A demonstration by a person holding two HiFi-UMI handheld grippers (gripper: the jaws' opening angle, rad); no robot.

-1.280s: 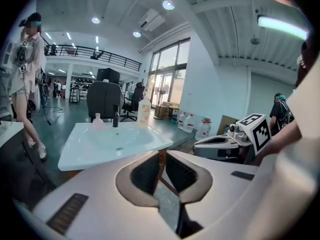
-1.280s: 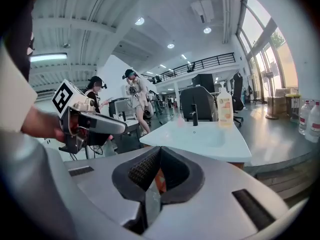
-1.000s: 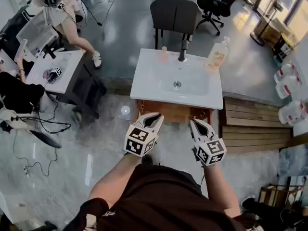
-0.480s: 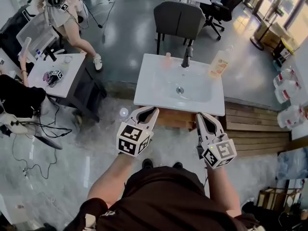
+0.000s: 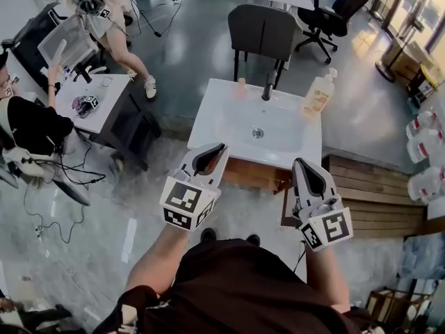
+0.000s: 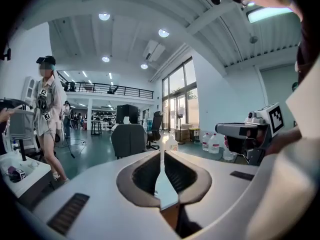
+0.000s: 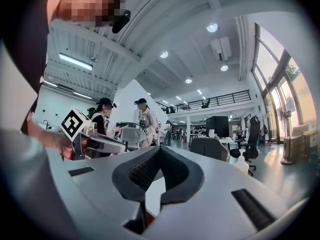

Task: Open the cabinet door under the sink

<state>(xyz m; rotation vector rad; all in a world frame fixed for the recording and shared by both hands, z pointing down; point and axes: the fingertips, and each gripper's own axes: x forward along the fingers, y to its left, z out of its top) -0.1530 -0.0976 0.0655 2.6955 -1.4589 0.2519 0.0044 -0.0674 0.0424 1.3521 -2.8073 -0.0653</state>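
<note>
The white sink (image 5: 208,120) sits on a wooden cabinet (image 5: 243,172), seen from above in the head view. A brown panel (image 5: 286,207) juts from the cabinet's right front towards me, like a door swung out. My left gripper (image 5: 221,147) hangs over the sink's near left edge with only a thin slit between its pads (image 6: 161,152) and nothing in it. My right gripper (image 5: 300,162) hovers at the near right corner, beside the panel. Its pads meet at the tips (image 7: 159,149) and hold nothing. Neither gripper touches the cabinet.
A black faucet (image 5: 268,89) and a soap bottle (image 5: 316,89) stand at the sink's back. Behind it is a dark chair (image 5: 263,30). A desk (image 5: 90,106) and people are at the left. Wooden planks (image 5: 368,186) and water jugs (image 5: 424,127) are at the right.
Both grippers have risen from the cabinet's front up to the sink's rim level and look larger. The cabinet front is more hidden, and the brown panel now shows beside the right gripper.
</note>
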